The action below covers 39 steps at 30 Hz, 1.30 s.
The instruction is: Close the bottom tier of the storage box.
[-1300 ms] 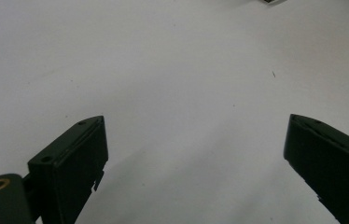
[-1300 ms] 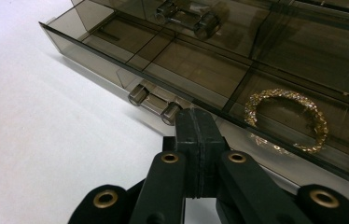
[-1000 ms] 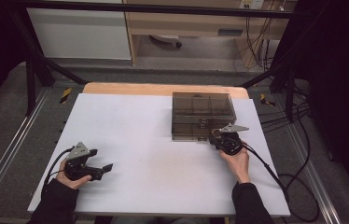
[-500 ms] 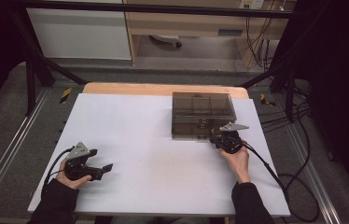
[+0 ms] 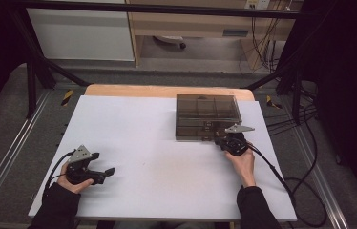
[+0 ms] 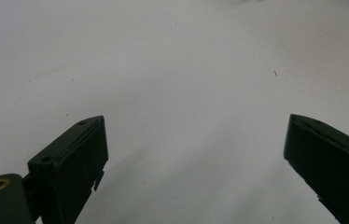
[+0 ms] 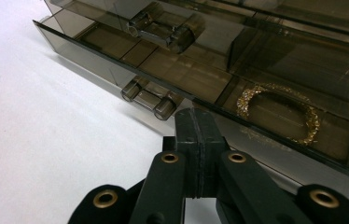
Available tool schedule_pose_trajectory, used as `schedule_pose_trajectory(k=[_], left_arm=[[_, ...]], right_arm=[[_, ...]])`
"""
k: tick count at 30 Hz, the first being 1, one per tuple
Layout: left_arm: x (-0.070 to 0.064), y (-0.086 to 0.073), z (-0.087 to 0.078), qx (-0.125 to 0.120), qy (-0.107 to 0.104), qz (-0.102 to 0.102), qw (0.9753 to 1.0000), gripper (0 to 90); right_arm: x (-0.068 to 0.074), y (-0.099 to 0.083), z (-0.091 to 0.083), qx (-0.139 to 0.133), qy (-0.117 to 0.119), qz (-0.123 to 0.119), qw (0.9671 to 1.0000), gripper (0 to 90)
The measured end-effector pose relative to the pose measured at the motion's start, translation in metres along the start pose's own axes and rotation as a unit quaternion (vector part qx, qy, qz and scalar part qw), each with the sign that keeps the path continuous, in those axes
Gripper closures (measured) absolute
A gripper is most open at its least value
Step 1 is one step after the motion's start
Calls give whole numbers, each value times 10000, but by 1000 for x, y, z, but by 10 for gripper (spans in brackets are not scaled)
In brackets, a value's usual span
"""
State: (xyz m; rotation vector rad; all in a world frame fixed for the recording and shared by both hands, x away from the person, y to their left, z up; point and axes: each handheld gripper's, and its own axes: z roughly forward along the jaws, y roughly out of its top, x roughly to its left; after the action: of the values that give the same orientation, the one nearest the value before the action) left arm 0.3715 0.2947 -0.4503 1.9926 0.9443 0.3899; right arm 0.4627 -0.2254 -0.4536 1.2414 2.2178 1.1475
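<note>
A smoky see-through drawer box stands at the table's back right. Its lower drawer is pulled out a little, and a gold bracelet lies inside on the right. Both drawers carry a clear handle, the lower one and the upper one. My right gripper is shut with nothing between its jaws. In the right gripper view its tip sits at the lower drawer's front edge, just right of that handle. My left gripper rests open over bare table near the front left, its fingers wide apart.
The white table top spreads between the two hands. A wooden strip runs along its far edge. Black cables trail off the table's right side. Metal frame rails flank the table.
</note>
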Motion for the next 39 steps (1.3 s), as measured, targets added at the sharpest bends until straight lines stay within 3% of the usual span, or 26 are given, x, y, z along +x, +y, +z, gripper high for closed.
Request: schedule_pose_trajectory(k=[39], left_arm=[[1, 0, 1, 43, 20, -9, 10000, 64]], right_arm=[[-11, 5, 8, -73, -115, 62, 9999, 900]])
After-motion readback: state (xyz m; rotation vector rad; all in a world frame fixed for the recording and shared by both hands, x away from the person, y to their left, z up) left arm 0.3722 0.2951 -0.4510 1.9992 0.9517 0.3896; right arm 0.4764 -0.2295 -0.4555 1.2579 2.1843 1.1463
